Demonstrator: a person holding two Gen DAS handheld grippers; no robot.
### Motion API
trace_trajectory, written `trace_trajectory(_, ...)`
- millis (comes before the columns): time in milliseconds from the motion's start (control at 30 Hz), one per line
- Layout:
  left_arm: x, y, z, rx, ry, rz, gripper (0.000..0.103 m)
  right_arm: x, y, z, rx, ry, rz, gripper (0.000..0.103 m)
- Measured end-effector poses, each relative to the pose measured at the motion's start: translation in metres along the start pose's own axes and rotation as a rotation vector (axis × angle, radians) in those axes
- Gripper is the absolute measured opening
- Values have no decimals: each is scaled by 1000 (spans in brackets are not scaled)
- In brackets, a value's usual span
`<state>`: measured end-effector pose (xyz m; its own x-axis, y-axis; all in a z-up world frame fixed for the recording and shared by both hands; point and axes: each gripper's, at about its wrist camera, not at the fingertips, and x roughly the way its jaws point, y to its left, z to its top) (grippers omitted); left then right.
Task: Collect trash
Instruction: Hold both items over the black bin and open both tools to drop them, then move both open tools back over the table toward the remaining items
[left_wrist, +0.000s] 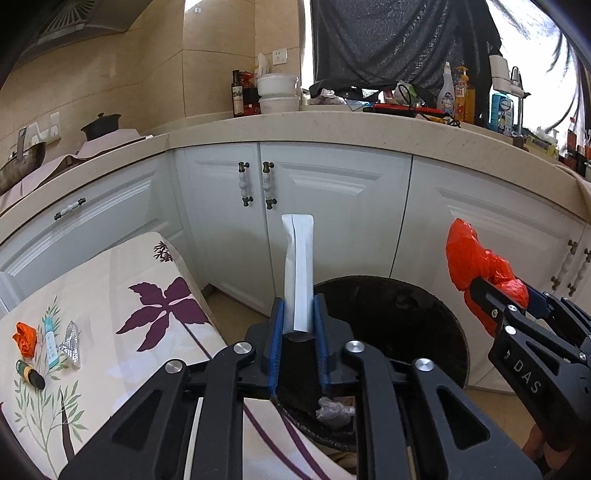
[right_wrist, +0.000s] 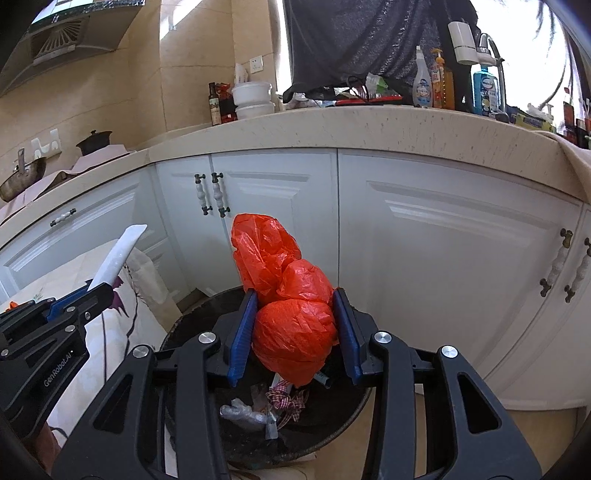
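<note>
Left wrist view is showing the left gripper (left_wrist: 298, 332) carrying a white packet (left_wrist: 298, 273) between its blue pads, the packet's long axis running straight forward along the fingers. The jaws are standing barely apart with the packet's near end sitting between them; whether the pads are pressing it cannot be told. Directly beneath and just ahead of the fingertips, the round black trash bin (left_wrist: 436, 317) is gaping, so the coming move appears to be a drop straight down.

Right wrist view is showing the right gripper (right_wrist: 293, 328) pinching a crumpled red plastic bag (right_wrist: 291, 302), jaws partway spread around its bulk, the bag bulging forward past the fingertips. The bin (right_wrist: 332, 428) is lying below this gripper too, with scraps already inside. Both hands are hanging over the opening; neither is clearly nearer.

Count: two grippers, one bin, one white packet, one large red bag. To the left of the left gripper, on a leaf-patterned cloth (left_wrist: 110, 280), four items are waiting: one small red wad (left_wrist: 26, 338), one tube (left_wrist: 51, 343), one silver wrapper (left_wrist: 71, 343), one small bottle (left_wrist: 30, 374).
</note>
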<state>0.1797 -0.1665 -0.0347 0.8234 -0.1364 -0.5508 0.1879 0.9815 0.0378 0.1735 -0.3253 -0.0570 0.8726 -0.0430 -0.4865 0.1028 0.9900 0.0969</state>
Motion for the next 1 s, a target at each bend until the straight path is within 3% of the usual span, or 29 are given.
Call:
trace_trajectory(67, 5, -2, 1, 8, 5, 3, 28, 4, -2, -1, 9, 3, -6, 55)
trace_trajectory(100, 6, -3, 1, 12, 5, 4, 40, 6, -2, -1, 12, 10, -6, 55)
trace_trajectory(267, 4, -7, 0, 34, -33, 22, 77, 7, -1, -4, 6, 15, -9, 62)
trace_trajectory(1000, -27, 24, 4, -17, -86, 72, 85, -14, 12, 0, -11, -18, -18, 79)
